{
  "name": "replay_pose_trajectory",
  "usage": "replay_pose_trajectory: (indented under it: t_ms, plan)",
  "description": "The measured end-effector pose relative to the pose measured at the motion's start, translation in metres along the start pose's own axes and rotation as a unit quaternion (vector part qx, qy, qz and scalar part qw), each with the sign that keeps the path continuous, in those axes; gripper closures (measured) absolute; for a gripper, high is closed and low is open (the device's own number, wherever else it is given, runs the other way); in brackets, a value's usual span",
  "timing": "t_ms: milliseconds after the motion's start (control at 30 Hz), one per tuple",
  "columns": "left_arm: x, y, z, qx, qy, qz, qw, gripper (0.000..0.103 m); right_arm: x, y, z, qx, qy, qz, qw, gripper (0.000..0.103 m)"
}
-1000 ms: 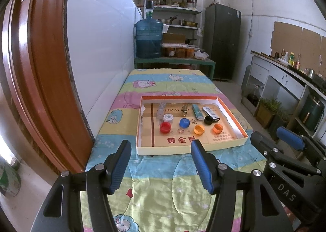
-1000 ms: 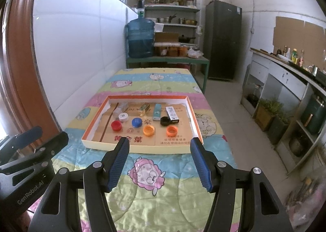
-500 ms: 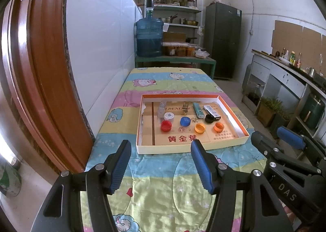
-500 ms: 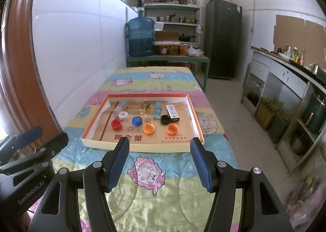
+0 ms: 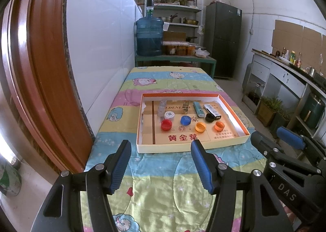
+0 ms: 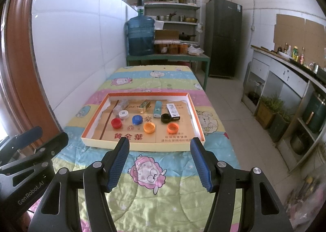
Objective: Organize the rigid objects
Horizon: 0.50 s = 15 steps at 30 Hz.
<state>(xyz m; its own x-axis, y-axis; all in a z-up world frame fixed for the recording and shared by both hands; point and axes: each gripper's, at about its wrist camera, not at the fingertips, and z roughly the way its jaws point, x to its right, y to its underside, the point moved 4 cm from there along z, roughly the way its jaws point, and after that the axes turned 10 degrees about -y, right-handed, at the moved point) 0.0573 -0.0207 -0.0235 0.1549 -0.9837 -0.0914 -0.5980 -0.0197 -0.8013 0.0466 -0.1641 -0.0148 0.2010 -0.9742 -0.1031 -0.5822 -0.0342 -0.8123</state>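
On the tabletop covered by a pastel striped quilt with cartoon sheep (image 5: pixel 163 187) lies a shallow rectangular cardboard box lid with an orange rim (image 5: pixel 234 109), its printed inner face upward. All task items rest inside it.

Front row, as the left wrist view shows it: a red plastic bottle cap (image 5: pixel 166 125), a blue plastic bottle cap (image 5: pixel 185 120), an orange plastic bottle cap (image 5: pixel 200 126) and a second orange plastic cap (image 5: pixel 219 126). A white plastic cap (image 5: pixel 169 114) sits just behind the red one. A black plastic cap (image 5: pixel 210 117) sits beside a small black-and-white printed box (image 5: pixel 212 110).

Back row: a clear plastic case (image 5: pixel 162 107), a small gold-coloured box (image 5: pixel 185 107) and a light blue lighter-shaped item (image 5: pixel 198 109), each lying flat and apart from its neighbours.

Left gripper (image 5: pixel 161 151), black with blue ribbed pads, hovers above the quilt short of the lid's near wall; its jaws stand wide with nothing between them. Right gripper (image 6: pixel 160 149), of the same build, hovers likewise, jaws wide and empty. Neither touches the lid or its contents.

Beyond the tabletop stand a large blue water jug (image 6: pixel 140 36) on a green bench, a shelving rack (image 6: pixel 172 1) with pots and jars, and a dark refrigerator (image 6: pixel 223 38).
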Motion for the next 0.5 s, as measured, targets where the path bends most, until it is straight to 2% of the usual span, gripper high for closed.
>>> replay_pose_trajectory:
  t_ms: [500]
  plan:
    - [-0.0012,0.0045,0.0006,-0.002,0.000,0.000,1.0000,0.042,0.0004,-0.0017,-0.0004,0.000,-0.001,0.000,1.000,0.039]
